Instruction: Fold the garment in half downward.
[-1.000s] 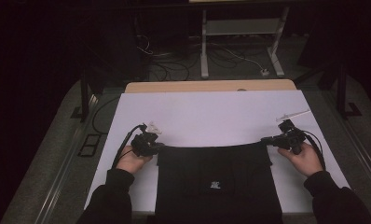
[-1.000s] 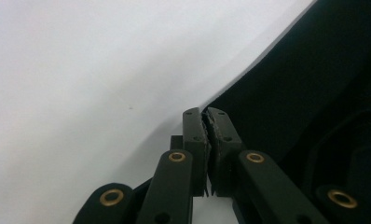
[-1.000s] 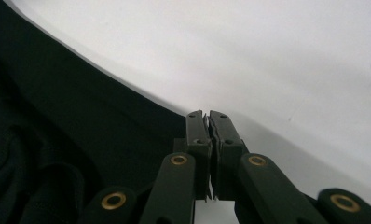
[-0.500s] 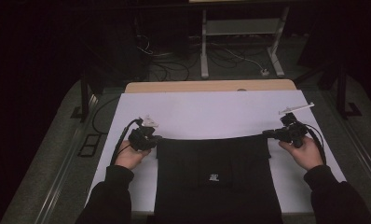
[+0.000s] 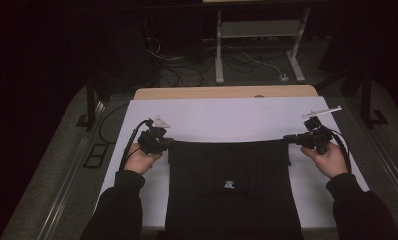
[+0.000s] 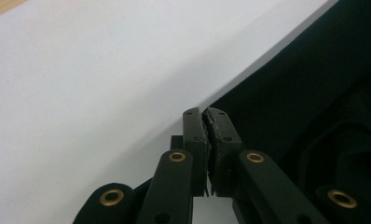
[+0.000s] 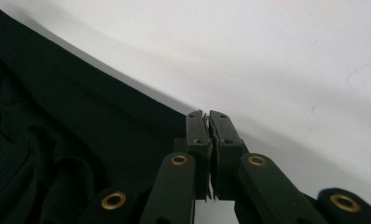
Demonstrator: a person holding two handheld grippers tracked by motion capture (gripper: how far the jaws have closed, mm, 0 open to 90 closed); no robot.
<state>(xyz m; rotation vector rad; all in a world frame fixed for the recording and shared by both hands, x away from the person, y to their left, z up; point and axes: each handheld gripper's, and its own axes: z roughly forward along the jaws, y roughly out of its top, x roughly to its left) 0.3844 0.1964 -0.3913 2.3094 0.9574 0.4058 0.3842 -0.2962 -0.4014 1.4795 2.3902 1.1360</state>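
**2 grippers pinch the far corners of a black garment**

1 black garment lies on the white sheet near the person's edge of the table, its far hem stretched in a nearly straight line between the 2 grippers. A small pale label shows near its middle, and its near end hangs past the sheet's front edge.

The left gripper grips the far left corner of the garment; in the left gripper view its jaws are pressed together on the black cloth, with the corner's edge caught between the pads. The right gripper grips the far right corner; in the right gripper view its jaws are likewise closed tight on the cloth's edge.

Each gripper sits in 1 hand, left hand and right hand, both in dark sleeves. Beyond the sheet a strip of wooden tabletop shows, then a dim floor with cables.
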